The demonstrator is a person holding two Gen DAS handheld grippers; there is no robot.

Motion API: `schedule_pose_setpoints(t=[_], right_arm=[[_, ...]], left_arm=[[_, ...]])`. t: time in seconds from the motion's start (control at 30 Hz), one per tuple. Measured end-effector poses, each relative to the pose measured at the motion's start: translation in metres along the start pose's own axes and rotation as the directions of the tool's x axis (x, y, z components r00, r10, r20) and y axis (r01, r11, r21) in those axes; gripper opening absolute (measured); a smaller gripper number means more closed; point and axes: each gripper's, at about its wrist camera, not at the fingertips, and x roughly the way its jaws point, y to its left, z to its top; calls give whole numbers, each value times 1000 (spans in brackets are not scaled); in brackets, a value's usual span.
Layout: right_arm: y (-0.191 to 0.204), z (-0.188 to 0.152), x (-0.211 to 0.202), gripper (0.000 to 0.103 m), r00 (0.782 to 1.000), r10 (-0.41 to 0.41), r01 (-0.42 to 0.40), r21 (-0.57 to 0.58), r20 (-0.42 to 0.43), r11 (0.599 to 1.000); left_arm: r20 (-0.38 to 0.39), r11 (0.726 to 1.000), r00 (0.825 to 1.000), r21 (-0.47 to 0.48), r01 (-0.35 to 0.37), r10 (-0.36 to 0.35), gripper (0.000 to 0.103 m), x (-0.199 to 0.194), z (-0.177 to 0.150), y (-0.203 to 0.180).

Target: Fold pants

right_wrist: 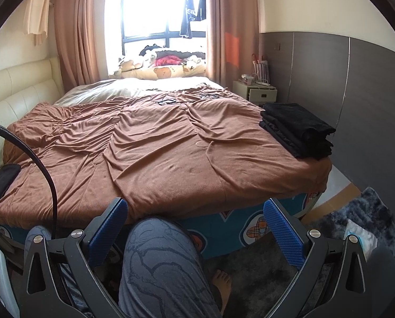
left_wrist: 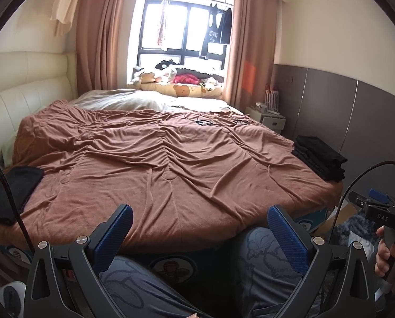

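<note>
Blue ribbed pads line both grippers, and each one stands spread wide with nothing between its fingers. The left gripper (left_wrist: 200,234) hangs over the person's knees (left_wrist: 261,254) in grey printed trousers, at the foot of the bed. The right gripper (right_wrist: 194,226) hangs over one knee, and only its view shows a bare foot (right_wrist: 222,278) on a dark rug (right_wrist: 263,262) below. Only the left view shows a hand (left_wrist: 385,254) at the right edge, gripping the handle of the other tool.

Past the fingers lies the bed, covered by a creased brown blanket (left_wrist: 155,159). A stack of folded black pants (right_wrist: 295,128) sits on the bed's right edge, clearer and nearer in the right view. A second dark garment (left_wrist: 10,190) lies flat at the left edge, wider in the left view and a mere sliver in the right. Cables (left_wrist: 205,122) lie farther up the blanket.

Behind come soft toys (left_wrist: 176,78) on the sill, the bright window between pink curtains (left_wrist: 99,34), and a nightstand (right_wrist: 254,91) at the right.
</note>
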Motion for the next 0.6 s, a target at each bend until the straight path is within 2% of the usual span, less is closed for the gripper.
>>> schedule_pose_setpoints(t=[0.6], right_arm=[[-12, -3, -4, 103, 1000, -5, 5, -1, 25, 1000]], left_arm=[[21, 1000, 1000, 2, -3, 3, 103, -9, -2, -1]])
